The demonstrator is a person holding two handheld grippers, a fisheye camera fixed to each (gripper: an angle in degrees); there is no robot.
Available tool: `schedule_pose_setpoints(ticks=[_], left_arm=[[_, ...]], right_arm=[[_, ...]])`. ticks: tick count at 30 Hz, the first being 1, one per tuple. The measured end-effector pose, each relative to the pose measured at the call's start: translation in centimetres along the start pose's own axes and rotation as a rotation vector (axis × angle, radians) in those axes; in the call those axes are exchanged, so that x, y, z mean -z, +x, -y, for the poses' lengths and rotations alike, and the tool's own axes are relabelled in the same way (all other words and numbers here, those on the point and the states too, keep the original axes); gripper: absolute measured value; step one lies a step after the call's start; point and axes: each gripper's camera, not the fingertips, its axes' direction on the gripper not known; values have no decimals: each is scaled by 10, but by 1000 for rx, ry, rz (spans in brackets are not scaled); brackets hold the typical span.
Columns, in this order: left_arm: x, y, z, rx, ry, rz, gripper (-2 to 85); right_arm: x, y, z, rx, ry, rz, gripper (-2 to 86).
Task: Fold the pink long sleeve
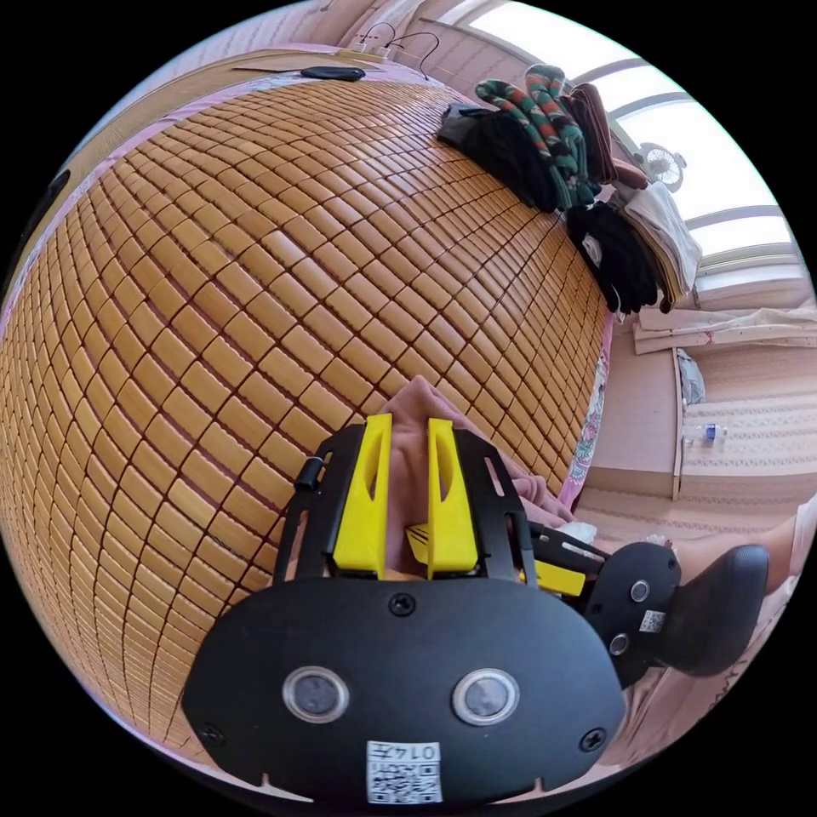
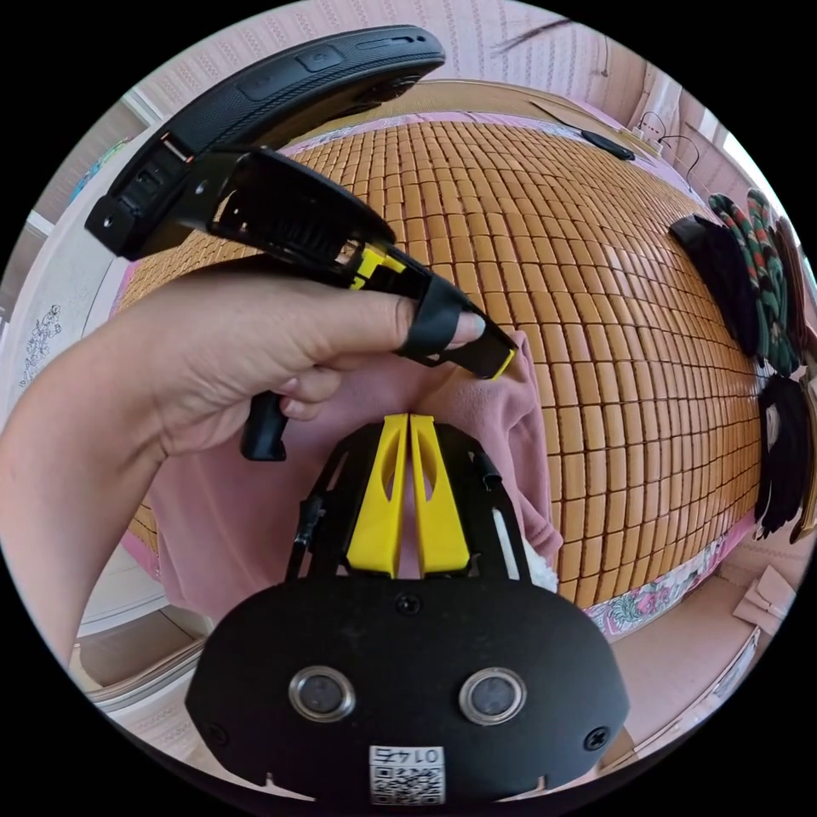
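The pink long sleeve (image 2: 498, 425) lies bunched at the near edge of the bamboo mat (image 2: 596, 281). In the right gripper view, my right gripper (image 2: 408, 423) is shut on a fold of it, yellow jaws almost meeting. A hand (image 2: 221, 357) holds my left gripper (image 2: 496, 357) just above and beyond, its tip down in the same bunch. In the left gripper view, my left gripper (image 1: 408, 430) is shut on the pink cloth (image 1: 408, 477), which fills the gap between the jaws. The right gripper's black body (image 1: 638, 596) sits close by at the lower right.
The bamboo mat (image 1: 213, 298) covers the bed. A pile of dark and green patterned clothes (image 1: 545, 145) lies along its far edge, also in the right gripper view (image 2: 749, 272). A dark object with cables (image 1: 334, 73) sits at the far corner. A bottle (image 1: 705, 432) stands on the floor.
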Motion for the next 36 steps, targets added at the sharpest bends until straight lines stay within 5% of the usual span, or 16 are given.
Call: schedule_pose_setpoints(ticks=[10, 19, 29, 33, 36], left_arm=[[-15, 16, -6, -127, 89, 156, 71], [-19, 3, -5, -104, 106, 92, 71], [-8, -3, -4, -31, 100, 27, 102], [11, 1, -3, -48, 133, 22, 119], [8, 4, 4, -65, 91, 17, 123]], right_arm=[[-16, 36, 4, -11, 1, 30, -9], [-30, 51, -8, 242, 114, -18, -9], [2, 115, -41, 270, 177, 21, 4], [11, 171, -77, 228, 146, 44, 180], [-8, 197, -86, 154, -5, 154, 179]])
